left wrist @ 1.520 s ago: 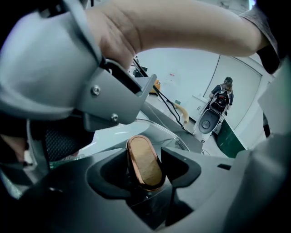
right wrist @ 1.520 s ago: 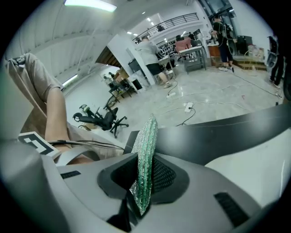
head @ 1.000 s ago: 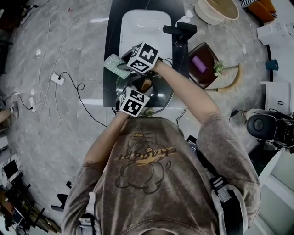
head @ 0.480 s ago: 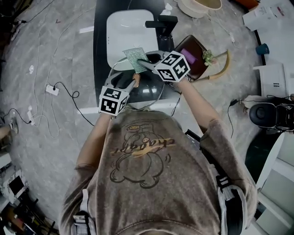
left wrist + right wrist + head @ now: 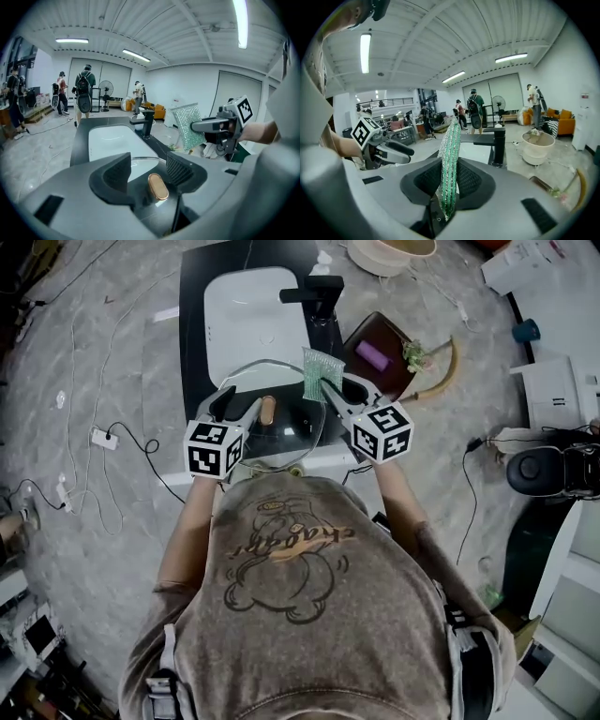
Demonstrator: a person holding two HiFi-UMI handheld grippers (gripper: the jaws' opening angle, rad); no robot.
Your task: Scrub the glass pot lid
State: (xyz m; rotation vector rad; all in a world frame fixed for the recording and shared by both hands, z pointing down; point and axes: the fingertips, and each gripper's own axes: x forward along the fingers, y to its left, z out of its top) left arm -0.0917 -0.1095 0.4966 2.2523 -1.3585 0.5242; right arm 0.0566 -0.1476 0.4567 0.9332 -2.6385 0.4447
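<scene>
**Scrub pad pinched at the lid's far right edge, left jaws spread round the handle**

At far left in the head view, a white power strip (image 5: 99,438) lies on the grey floor among loose cables. Next comes the black counter (image 5: 191,352) with a white sink basin (image 5: 251,320) set into it.

The left gripper (image 5: 149,165) reaches over the counter's near edge. Its own view shows the jaws standing wide apart. The oblong copper-coloured handle (image 5: 158,186) of the glass pot lid (image 5: 291,432) sits low between them, nearer the right pad. A dark gap shows between the handle and the left pad, so the pads do not look pressed on it.

The lid lies in front of the basin, between the two grippers. Its near rim reaches past the counter's front edge.

A black faucet (image 5: 314,294) stands at the basin's right side. Just in front of it is a glittery green scrub pad (image 5: 321,374), at the lid's far right edge. Whether the pad touches the glass cannot be told.

The right gripper (image 5: 449,180) has its jaws closed on the pad. In that gripper's view the pad stands upright and edge-on between the two ribbed black pads.

Right of the counter, a brown tray (image 5: 392,332) on the floor holds a purple block (image 5: 373,356). A cream bowl (image 5: 389,254) sits beyond it at the top of the head view.
</scene>
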